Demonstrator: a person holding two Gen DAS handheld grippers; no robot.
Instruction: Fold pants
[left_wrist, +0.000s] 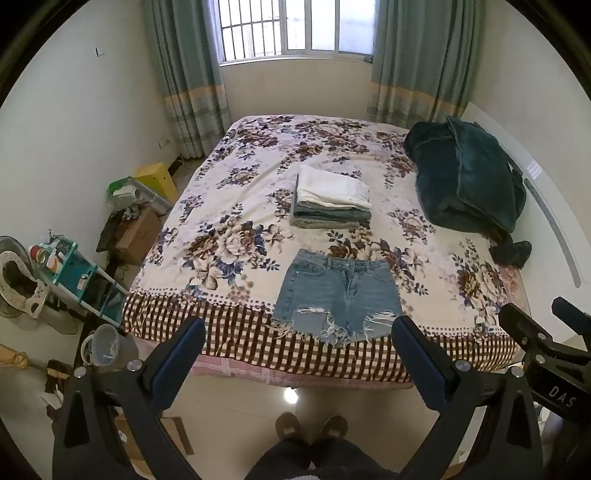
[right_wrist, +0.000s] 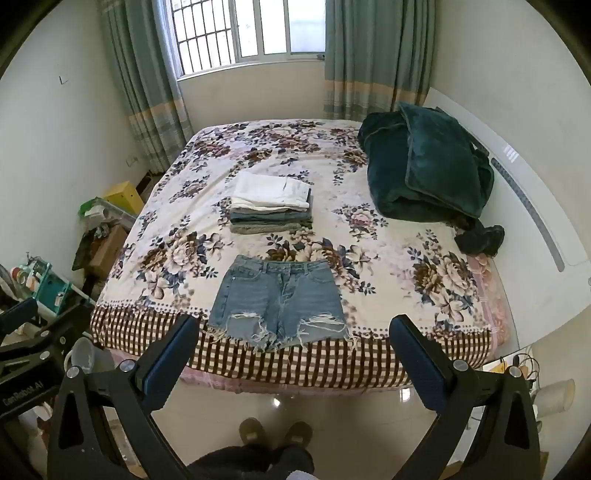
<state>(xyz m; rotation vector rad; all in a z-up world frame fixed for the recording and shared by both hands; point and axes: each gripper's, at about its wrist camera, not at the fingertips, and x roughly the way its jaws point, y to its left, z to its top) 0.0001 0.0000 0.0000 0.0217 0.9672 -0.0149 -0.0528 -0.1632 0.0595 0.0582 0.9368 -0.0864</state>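
Left wrist view: left gripper (left_wrist: 297, 341) held back off the bed edge, jaws spread wide w/ nothing between them, prob because no grab has started. Right gripper (right_wrist: 291, 341) same, fingers wide apart & empty; each tool also shows at the edge of the other's view, so they're side by side. Just ahead of both, denim shorts (left_wrist: 338, 295) lie flat on the floral bedspread (left_wrist: 229, 206), waistband away, frayed hems toward the grippers at the checked border – laid out smooth, so ready for a first fold. Beyond the shorts, a bit apart, folded stack (left_wrist: 332, 197) w/ white piece on top, likely where finished items go. Farther & to the right, dark green blanket (left_wrist: 465, 177) bunched out of the work area
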